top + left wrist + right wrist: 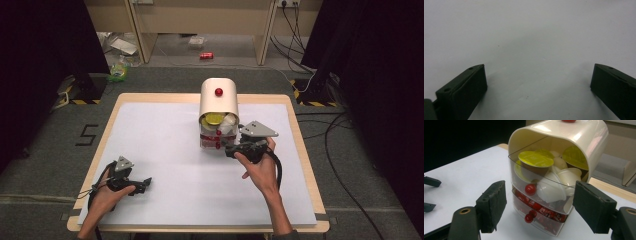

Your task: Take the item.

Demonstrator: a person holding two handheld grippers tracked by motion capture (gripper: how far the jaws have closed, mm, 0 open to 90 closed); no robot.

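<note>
The right gripper (pixel 539 206), jaws apart and holding nothing, is facing the cream drawer organiser (pixel 574 137), while the left gripper (pixel 537 82) is resting open on the white table (pixel 165 150).

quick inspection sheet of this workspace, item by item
surface: white sheet over a wood-edged table, bare apart from the organizer.
job's things: cream drawer organizer with red knobs; top drawer tilted open, holding yellow-lidded and white capsules; lower drawer shut, with red contents.
clutter: nothing seen on the table.
grippers: right gripper just before the drawers, jaws apart, nothing between the pads; left gripper low over the sheet at front left, jaws wide, holding nothing.
cables: a black cable trails from the right gripper; loose cables on the floor at right.
surroundings: grey carpet, red can, bags, black drapes on both sides.
</note>
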